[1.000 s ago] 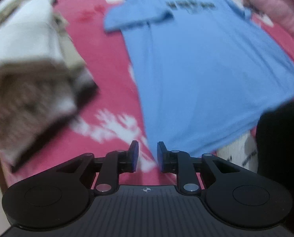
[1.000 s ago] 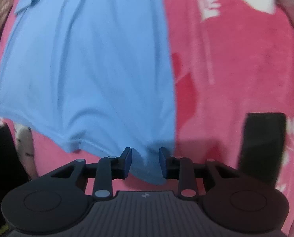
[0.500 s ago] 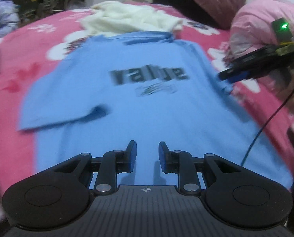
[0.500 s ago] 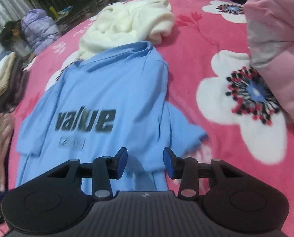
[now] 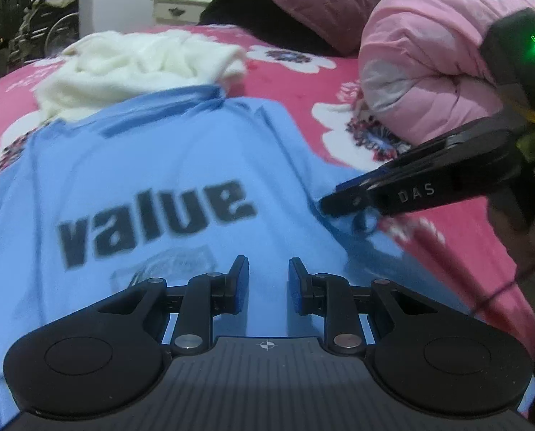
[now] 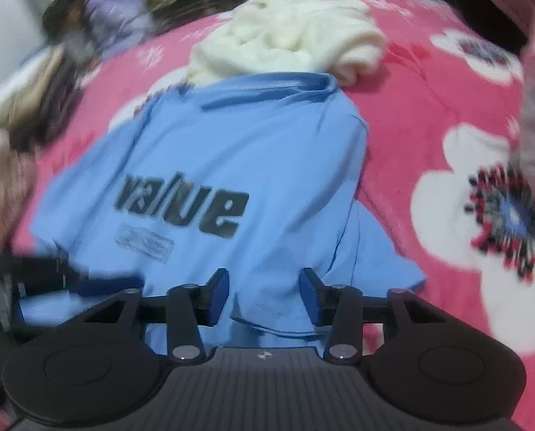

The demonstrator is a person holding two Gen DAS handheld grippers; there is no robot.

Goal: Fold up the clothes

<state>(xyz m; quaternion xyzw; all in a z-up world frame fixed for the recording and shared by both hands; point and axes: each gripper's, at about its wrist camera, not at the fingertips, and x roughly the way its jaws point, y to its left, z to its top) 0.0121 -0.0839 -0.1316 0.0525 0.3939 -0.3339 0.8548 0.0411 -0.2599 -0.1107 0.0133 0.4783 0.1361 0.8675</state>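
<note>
A light blue T-shirt [image 5: 159,165] printed "value" lies face up on the pink flowered blanket [image 5: 296,82], collar towards the far side. My left gripper [image 5: 269,276] hovers over the shirt's lower chest, open by a narrow gap with nothing between its pads. My right gripper [image 6: 265,287] is at the shirt [image 6: 249,151] beside its right sleeve [image 6: 375,262]. Its jaws are closing, with a loose fold of sleeve cloth between them and the pads not pressing. In the left wrist view the right gripper [image 5: 330,203] has its tip at the sleeve seam.
A crumpled white fleece garment [image 5: 134,64] lies just past the collar. A pink quilted bundle [image 5: 421,72] sits at the right, and a maroon cushion [image 5: 324,0] and a dark item behind it. A stack of clothes [image 6: 26,100] lies at the far left.
Both grippers have travelled from the shirt's hem up to its chest. The right one has reached the right sleeve, its jaws wider apart. The left gripper's gap looks unchanged.
</note>
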